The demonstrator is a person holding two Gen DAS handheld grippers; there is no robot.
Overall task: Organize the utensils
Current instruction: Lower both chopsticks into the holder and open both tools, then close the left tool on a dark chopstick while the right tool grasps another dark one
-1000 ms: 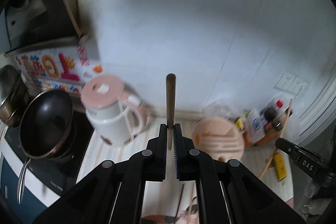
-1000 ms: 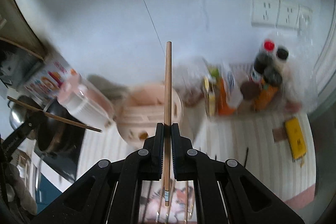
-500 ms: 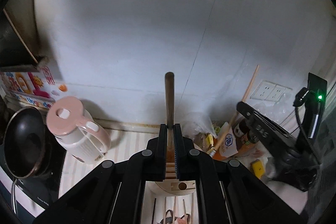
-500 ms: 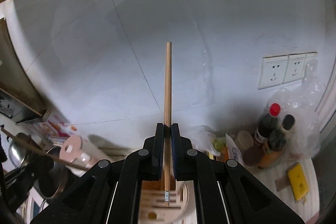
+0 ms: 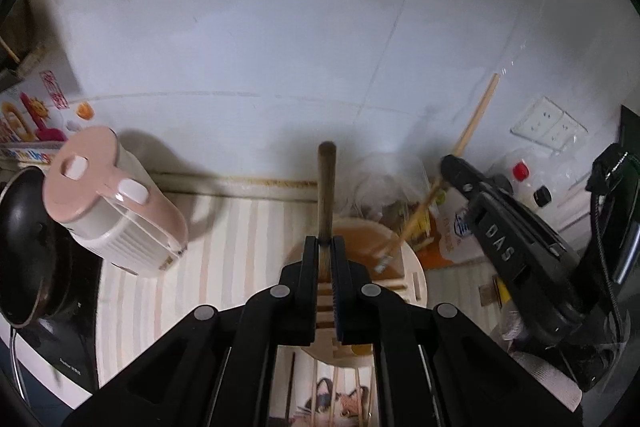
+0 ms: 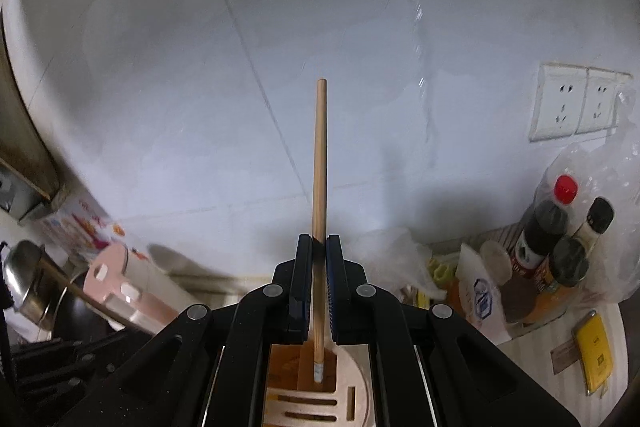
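Two chopsticks held above a round utensil holder, neither yet dropped in.

Left gripper (image 5: 325,255) fingers pinch a dark chopstick (image 5: 326,187); right gripper (image 6: 319,259) fingers pinch a pale chopstick (image 6: 320,187), tip over the holder (image 6: 352,387) below. More chopsticks (image 5: 356,391) wait on the bench.

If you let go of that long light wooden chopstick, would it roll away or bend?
The light wooden chopstick looks straight and thin, so it is probably stiff and very light. It appears round, so it would likely roll on the striped counter. The right hand-held gripper pinches it upright above the utensil holder, so it might drop in there instead.
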